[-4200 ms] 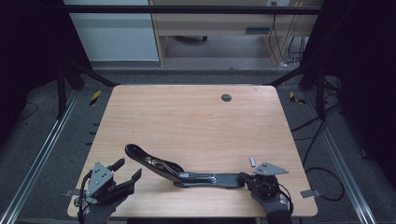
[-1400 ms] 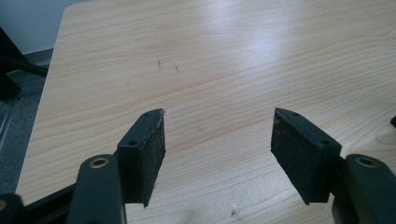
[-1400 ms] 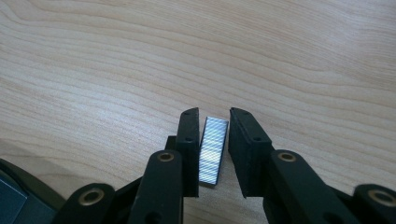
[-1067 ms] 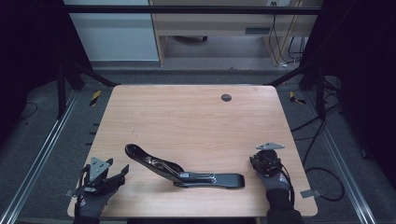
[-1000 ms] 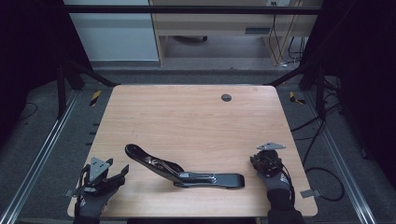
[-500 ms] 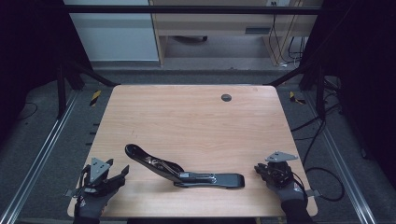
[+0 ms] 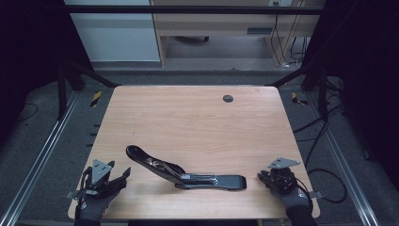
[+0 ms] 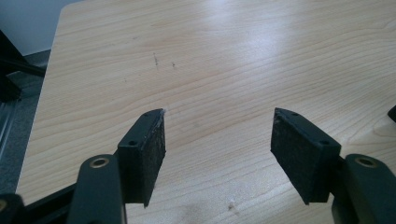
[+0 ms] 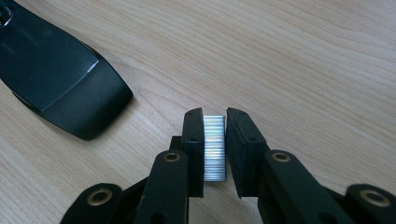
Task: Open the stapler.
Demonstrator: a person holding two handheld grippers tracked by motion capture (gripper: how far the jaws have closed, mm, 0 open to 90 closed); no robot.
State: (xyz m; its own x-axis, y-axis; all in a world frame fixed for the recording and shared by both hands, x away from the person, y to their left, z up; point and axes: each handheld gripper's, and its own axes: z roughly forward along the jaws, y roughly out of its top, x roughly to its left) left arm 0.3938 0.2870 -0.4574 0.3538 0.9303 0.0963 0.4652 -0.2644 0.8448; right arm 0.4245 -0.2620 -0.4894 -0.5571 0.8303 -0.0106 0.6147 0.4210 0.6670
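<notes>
Staples (image 9: pixel 215 148), a silvery strip of them, sit pinched upright between the two black pads of the right claw (image 9: pixel 215 140), which is clenched on the strip and hangs low over the worktop (image 9: pixel 303 56). In the high view this right claw (image 7: pixel 277 179) is at the near right corner of the worktop (image 7: pixel 188 117), just right of the opened black stapler (image 7: pixel 186 170). The stapler lies along the near edge, its base flat and pointing right, its upper arm swung up and away to the left. In the right gripper view the stapler's rounded black end (image 9: pixel 60 74) lies near the held strip but apart from it. The left claw (image 7: pixel 110 181) waits at the near left corner, well apart from the stapler. Its pads (image 8: pixel 144 154) stand wide and released, with bare wood between them.
</notes>
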